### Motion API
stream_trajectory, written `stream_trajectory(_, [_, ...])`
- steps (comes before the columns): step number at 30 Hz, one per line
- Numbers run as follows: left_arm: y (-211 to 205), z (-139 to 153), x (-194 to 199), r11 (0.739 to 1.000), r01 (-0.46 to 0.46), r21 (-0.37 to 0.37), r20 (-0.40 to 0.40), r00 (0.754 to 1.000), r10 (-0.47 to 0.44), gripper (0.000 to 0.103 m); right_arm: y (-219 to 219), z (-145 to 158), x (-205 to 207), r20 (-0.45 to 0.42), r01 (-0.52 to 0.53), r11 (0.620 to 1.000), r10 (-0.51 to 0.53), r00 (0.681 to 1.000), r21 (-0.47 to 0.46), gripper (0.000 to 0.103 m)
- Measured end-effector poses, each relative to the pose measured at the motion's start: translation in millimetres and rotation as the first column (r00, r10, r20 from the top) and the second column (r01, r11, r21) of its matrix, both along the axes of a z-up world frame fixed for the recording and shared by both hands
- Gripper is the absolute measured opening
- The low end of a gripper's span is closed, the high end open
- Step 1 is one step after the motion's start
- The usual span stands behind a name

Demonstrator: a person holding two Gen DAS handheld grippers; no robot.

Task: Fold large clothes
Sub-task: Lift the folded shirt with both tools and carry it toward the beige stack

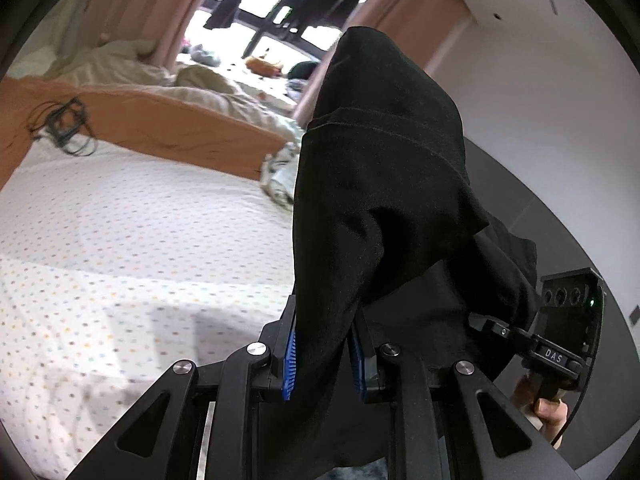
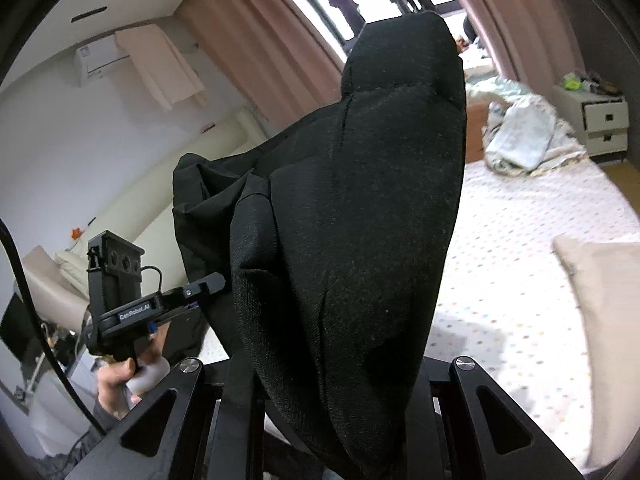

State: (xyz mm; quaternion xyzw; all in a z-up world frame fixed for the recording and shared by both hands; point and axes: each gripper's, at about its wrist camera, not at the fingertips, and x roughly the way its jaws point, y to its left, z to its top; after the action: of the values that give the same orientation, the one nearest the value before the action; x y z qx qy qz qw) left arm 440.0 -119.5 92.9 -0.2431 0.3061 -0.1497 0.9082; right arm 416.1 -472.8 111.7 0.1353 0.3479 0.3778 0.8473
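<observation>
A large black garment (image 1: 380,184) hangs bunched in the air above the bed. In the left wrist view my left gripper (image 1: 324,340) is shut on a fold of it, with the blue pads (image 1: 290,360) pressing on the cloth from both sides. The right gripper (image 1: 496,328) shows at the right of that view, clamped on another part of the same cloth, with a hand below it. In the right wrist view the black garment (image 2: 352,208) drapes over my right gripper (image 2: 332,368) and hides its fingers. The left gripper (image 2: 208,284) bites into the cloth's left edge.
Below lies a bed with a white dotted sheet (image 1: 120,240) and a wooden board (image 1: 160,128) behind it. Crumpled pale bedding (image 2: 520,136), a beige pillow (image 2: 604,300) and a white drawer unit (image 2: 600,120) stand to the right. Pink curtains (image 2: 248,40) frame a window.
</observation>
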Motion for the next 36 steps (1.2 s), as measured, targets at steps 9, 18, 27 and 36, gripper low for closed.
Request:
stream_trajectory(9, [-81, 10, 19, 0.993, 0.121, 0.007, 0.007, 0.993, -0.121, 0.022, -95, 21, -10, 0.045, 0.077, 0.996, -0.076, 0.996, -0.034, 0.02])
stream_trajectory(18, [-149, 2, 54, 0.969, 0.245, -0.001, -0.007, 0.969, -0.245, 0.022, -168, 29, -35, 0.065, 0.172, 0.983, -0.167, 0.984, -0.072, 0.02])
stream_trajectory(27, [-209, -18, 97, 0.93, 0.367, -0.018, -0.026, 0.93, -0.367, 0.022, -224, 43, -50, 0.085, 0.265, 0.956, -0.256, 0.963, -0.125, 0.02])
stream_trajectory(36, [-260, -50, 147, 0.873, 0.478, -0.096, -0.078, 0.871, -0.486, 0.022, -287, 27, -37, 0.049, 0.365, 0.914, -0.362, 0.931, -0.177, 0.02])
